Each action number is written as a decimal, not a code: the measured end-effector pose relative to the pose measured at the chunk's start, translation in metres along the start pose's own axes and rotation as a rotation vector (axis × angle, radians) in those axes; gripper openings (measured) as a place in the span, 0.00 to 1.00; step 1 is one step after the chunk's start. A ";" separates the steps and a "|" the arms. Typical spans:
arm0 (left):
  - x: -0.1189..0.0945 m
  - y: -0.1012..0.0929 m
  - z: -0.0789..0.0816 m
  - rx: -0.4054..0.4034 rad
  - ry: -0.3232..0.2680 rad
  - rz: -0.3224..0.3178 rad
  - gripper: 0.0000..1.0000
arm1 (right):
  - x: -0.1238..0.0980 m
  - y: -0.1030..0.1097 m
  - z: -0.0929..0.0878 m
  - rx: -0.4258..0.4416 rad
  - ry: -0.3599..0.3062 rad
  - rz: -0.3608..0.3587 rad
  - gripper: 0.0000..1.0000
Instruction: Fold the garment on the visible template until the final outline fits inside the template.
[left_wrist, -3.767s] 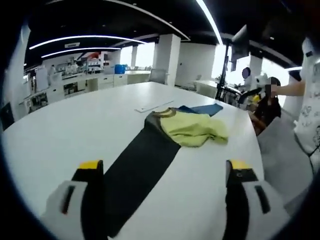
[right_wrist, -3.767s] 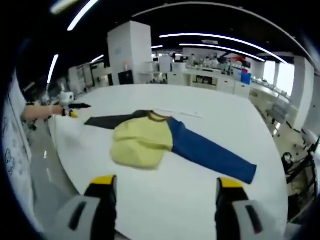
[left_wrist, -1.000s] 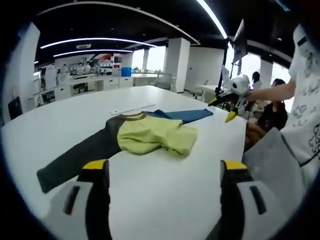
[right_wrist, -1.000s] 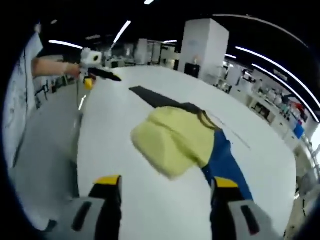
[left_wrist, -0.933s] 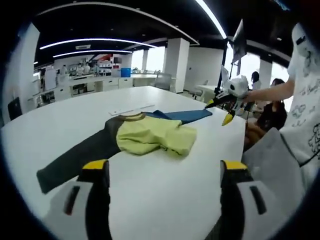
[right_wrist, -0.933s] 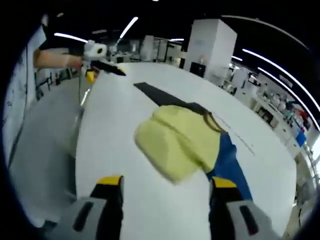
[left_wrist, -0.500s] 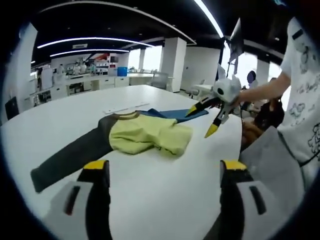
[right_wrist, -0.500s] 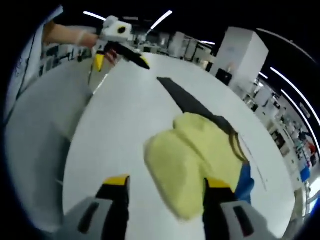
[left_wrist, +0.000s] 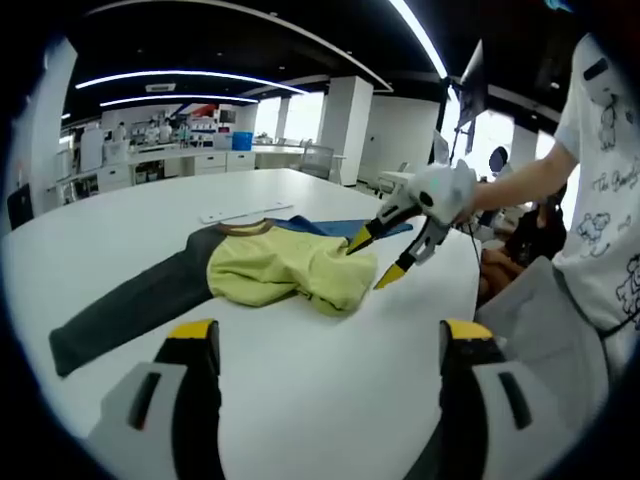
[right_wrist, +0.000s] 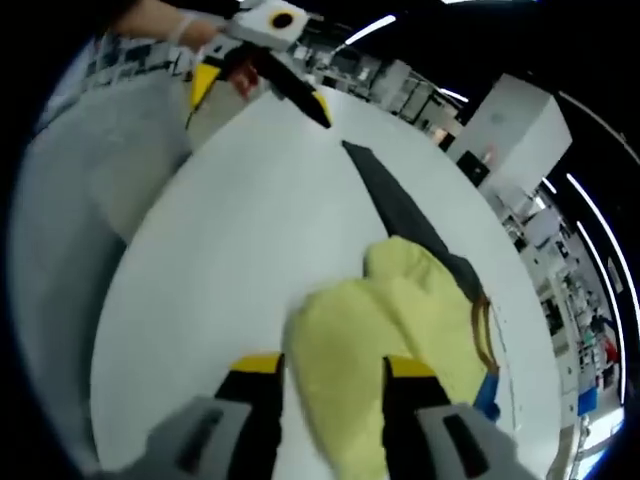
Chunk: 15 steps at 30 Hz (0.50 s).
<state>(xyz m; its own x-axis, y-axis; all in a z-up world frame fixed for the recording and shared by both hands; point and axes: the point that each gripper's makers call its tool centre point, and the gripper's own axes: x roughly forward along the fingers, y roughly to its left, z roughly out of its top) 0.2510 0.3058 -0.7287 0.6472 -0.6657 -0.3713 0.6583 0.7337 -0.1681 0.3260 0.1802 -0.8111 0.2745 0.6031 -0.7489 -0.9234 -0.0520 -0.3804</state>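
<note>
In the left gripper view my left tongs (left_wrist: 330, 345) hang wide open and empty above the bench (left_wrist: 300, 400), clear of the garment (left_wrist: 280, 268). In the right gripper view my right tongs (right_wrist: 325, 368), parted, straddle its yellow edge (right_wrist: 335, 330), ready to pinch for folding.

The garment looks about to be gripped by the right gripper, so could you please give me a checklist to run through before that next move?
1. Right gripper open: ok, its jaws stand apart around the yellow body's edge.
2. Yellow body between those jaws: ok, the fabric lies between them, though whether they touch it cannot be told.
3. Left gripper open and off the garment: ok, it is over bare white table.
4. Dark sleeve flat: ok, stretched out on the table.
5. Blue sleeve in sight: ok, partly hidden behind the yellow body.
6. Template outline: cannot tell, only a pale strip shows beyond the collar.
</note>
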 end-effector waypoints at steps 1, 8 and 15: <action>0.000 0.000 0.000 -0.002 -0.002 -0.001 0.88 | 0.002 0.002 0.002 -0.005 0.003 0.002 0.34; -0.002 -0.001 -0.002 -0.020 -0.014 0.004 0.87 | 0.017 0.010 0.011 -0.101 0.022 -0.008 0.24; -0.004 0.001 -0.004 -0.047 -0.026 0.012 0.87 | 0.028 0.014 0.007 -0.108 0.054 0.004 0.19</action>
<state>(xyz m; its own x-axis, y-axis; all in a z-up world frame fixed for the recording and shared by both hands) 0.2478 0.3098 -0.7309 0.6653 -0.6597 -0.3496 0.6322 0.7469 -0.2063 0.3192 0.2017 -0.8337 0.2876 0.5588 -0.7778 -0.8910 -0.1418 -0.4313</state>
